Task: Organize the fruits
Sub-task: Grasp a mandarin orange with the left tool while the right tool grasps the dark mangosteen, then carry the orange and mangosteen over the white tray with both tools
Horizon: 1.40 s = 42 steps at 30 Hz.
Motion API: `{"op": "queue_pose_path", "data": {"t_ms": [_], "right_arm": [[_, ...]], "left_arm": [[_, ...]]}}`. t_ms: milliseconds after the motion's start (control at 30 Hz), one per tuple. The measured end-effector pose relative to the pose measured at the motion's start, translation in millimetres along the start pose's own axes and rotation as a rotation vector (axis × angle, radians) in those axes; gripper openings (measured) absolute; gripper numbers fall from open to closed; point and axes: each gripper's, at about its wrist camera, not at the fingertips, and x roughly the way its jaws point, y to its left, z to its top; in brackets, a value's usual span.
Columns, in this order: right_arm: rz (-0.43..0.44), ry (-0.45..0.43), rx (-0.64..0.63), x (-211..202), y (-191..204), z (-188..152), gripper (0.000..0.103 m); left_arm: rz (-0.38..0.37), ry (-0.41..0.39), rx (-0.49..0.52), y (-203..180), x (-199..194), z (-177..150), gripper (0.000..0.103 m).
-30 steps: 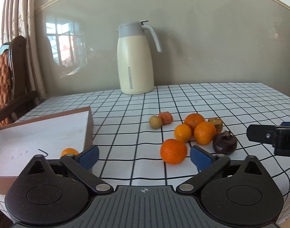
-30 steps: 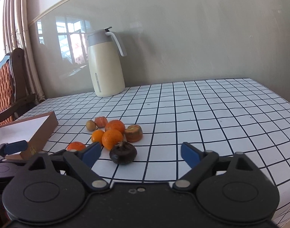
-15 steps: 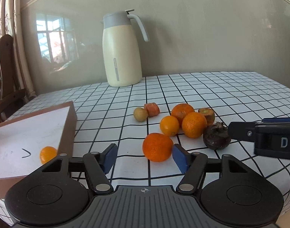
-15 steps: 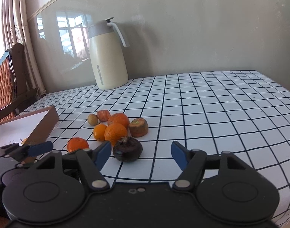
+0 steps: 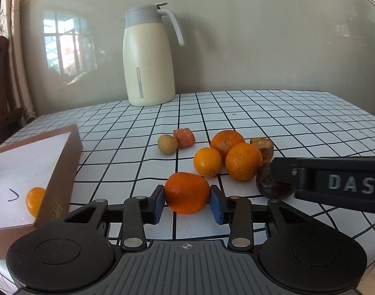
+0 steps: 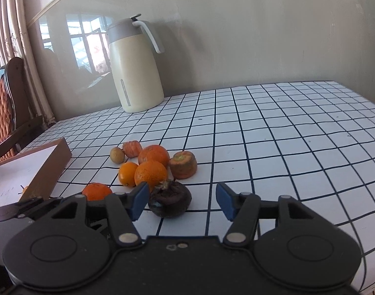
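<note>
My left gripper is shut on an orange mandarin at the front of the checked table; the mandarin also shows in the right wrist view. Behind it lies a cluster: a small orange, two bigger oranges, a yellowish round fruit, two carrot chunks and a dark mangosteen. My right gripper is open, with the mangosteen between its fingers, nearer the left one. A brown box at the left holds one small orange.
A cream thermos jug stands at the back of the table against the wall. A wooden chair is off the table's left side. The right half of the table shows only checked cloth.
My left gripper moved forward and closed on the front mandarin. My right gripper moved forward toward the mangosteen and narrowed somewhat, still open.
</note>
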Motion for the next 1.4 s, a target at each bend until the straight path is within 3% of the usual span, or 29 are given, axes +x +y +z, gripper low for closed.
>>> {"op": "queue_pose_path", "data": {"t_ms": [167, 400, 933, 1400], "right_arm": [[-0.002, 0.023, -0.004, 10, 6, -1, 0.042], [-0.017, 0.038, -0.043, 18, 16, -5, 0.036], [0.023, 0.023, -0.057, -4, 10, -5, 0.034], [0.091, 0.006, -0.129, -48, 25, -14, 0.035]], "left_arm": [[0.032, -0.003, -0.006, 7, -3, -3, 0.038], [0.046, 0.003, -0.010, 18, -5, -5, 0.038], [0.041, 0.006, -0.038, 24, -12, -7, 0.038], [0.000, -0.020, -0.028, 45, -55, -12, 0.038]]}}
